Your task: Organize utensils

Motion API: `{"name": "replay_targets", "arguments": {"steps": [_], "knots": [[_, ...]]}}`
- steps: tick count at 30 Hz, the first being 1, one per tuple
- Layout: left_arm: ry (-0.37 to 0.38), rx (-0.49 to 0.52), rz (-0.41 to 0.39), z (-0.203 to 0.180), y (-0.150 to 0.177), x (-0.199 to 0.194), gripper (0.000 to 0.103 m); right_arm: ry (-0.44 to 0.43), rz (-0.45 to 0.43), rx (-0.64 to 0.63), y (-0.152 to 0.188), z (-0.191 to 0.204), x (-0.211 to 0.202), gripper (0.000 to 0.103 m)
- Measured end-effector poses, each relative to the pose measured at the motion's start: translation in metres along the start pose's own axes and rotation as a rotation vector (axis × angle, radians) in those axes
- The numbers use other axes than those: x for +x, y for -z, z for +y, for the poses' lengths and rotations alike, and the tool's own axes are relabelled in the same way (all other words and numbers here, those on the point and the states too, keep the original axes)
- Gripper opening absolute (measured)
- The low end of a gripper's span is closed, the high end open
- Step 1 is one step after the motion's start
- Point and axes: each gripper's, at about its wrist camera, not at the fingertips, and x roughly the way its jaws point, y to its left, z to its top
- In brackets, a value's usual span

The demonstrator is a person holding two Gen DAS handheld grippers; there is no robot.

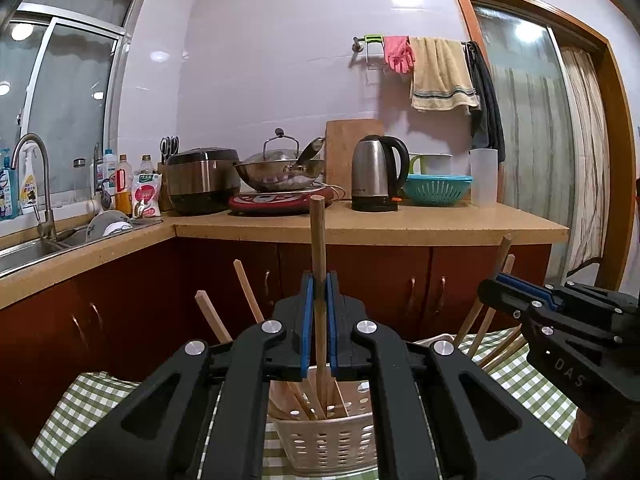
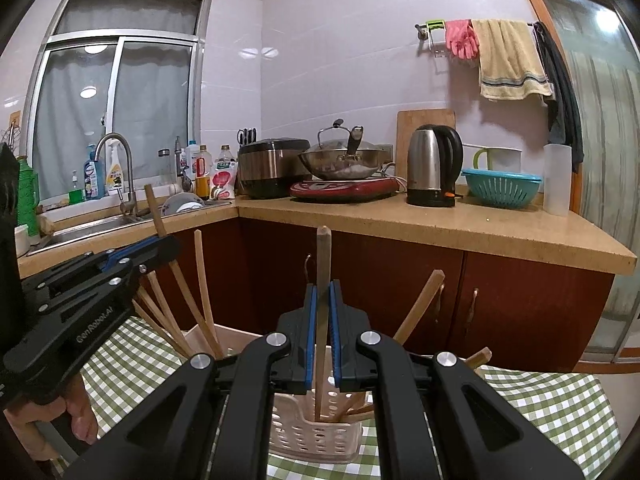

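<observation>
Chopsticks [image 1: 298, 398] fill the perforated holder [image 1: 328, 442]; left claw [image 1: 319, 320] and right claw [image 2: 322, 320] each clamp one.

The utensil basket [image 1: 324, 436] sits on the tablecloth [image 1: 92, 400], chopsticks [image 1: 248, 292] standing in it and fanning out toward ten and two o'clock. The left gripper [image 1: 319, 320] is directly over the basket, pinching an upright stick [image 1: 318, 240]; the right gripper [image 1: 520, 300] is at three o'clock of it. Behind, at twelve o'clock, runs the worktop [image 1: 400, 224]: kettle [image 1: 376, 172] right of the wok [image 1: 280, 168], rice cooker [image 1: 200, 180] left, sink [image 1: 24, 252] at nine o'clock.
</observation>
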Motion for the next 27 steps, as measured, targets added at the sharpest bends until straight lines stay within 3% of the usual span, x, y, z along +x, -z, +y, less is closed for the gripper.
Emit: {"name": "replay_targets", "arguments": {"steps": [4, 7, 9, 11, 13, 20, 27], "knots": [[0.0, 0.003, -0.001, -0.001, 0.0, 0.0, 0.01, 0.004, 0.007, 0.008, 0.002, -0.002, 0.001, 0.009], [0.001, 0.008, 0.001, -0.001, 0.001, 0.0, 0.024, 0.005, 0.008, 0.012, 0.002, -0.003, 0.002, 0.017], [0.0, 0.01, 0.002, -0.001, 0.001, 0.0, 0.027, 0.007, 0.004, 0.013, 0.002, -0.003, 0.001, 0.02], [0.0, 0.007, 0.002, 0.0, 0.001, 0.0, 0.032, 0.008, 0.001, 0.013, 0.003, -0.003, 0.0, 0.028], [-0.007, 0.002, -0.005, 0.0, 0.001, -0.001, 0.049, 0.007, 0.001, 0.013, 0.003, -0.003, 0.0, 0.032], [-0.015, -0.001, -0.04, 0.002, -0.002, -0.008, 0.067, 0.031, -0.034, 0.016, -0.002, -0.004, -0.012, 0.054], [-0.072, 0.0, -0.067, 0.003, -0.007, -0.015, 0.084, 0.063, -0.052, 0.025, -0.004, -0.004, -0.02, 0.074]]}}
